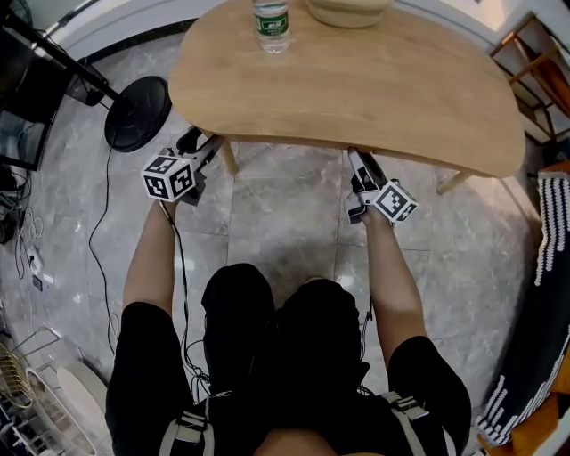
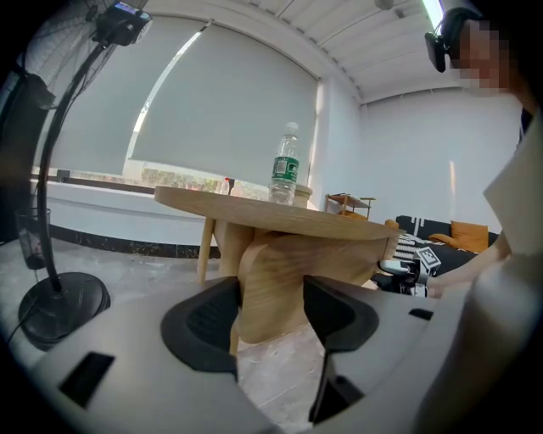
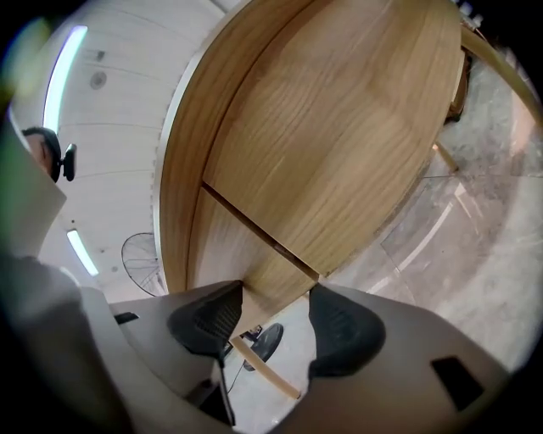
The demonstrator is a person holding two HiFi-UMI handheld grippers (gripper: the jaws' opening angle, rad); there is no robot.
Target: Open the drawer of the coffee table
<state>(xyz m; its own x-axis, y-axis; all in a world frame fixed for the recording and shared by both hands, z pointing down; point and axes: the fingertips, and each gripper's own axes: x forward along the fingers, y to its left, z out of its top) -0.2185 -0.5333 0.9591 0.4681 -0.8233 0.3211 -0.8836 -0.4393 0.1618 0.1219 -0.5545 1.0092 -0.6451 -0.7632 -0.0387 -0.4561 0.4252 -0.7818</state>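
Left claw (image 2: 271, 315): spread, pinching nothing; held low at the near-left edge, likely to catch the drawer's left end.
Bench (image 1: 401, 98): one; one bottle (image 1: 271, 22) and one bowl (image 1: 347, 11) sit far, clear of the work.
Drawer (image 2: 280, 263): one, apparently shut, tucked under the bench top, just beyond both claws.
Right claw (image 3: 273, 320): spread, empty; level at the near-right edge, likely for a matching pull.
Claws: two.

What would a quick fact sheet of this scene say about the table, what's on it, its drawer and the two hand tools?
table: light wooden coffee table on a grey stone floor
on top: water bottle, bowl at the far edge
drawer: wooden box under the top, looks shut
left gripper: jaws apart, drawer wood between them
right gripper: jaws apart at the drawer's corner
nearby: fan
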